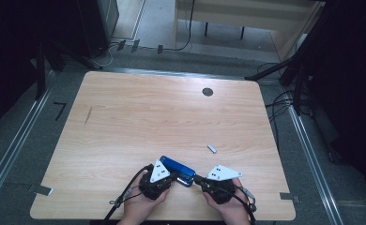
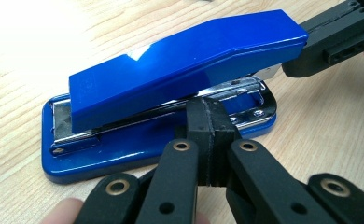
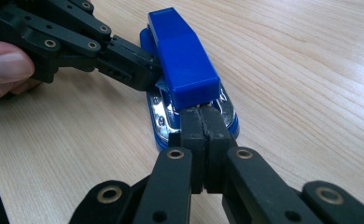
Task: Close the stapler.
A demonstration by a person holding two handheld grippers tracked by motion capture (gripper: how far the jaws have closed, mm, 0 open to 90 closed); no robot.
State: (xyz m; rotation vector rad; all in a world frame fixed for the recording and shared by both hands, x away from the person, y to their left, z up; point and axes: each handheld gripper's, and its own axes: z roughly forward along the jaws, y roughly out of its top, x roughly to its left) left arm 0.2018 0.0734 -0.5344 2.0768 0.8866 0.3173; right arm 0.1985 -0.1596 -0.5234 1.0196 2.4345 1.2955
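A blue stapler is seen lying near the front edge of the wooden table, between the two grippers. The left gripper is held with its jaws pressed together, nothing between them, the tips set against the stapler's long side below the raised top arm. The right gripper is likewise closed on nothing, its tips touching the stapler's hinge end. A small grey piece lies apart on the table.
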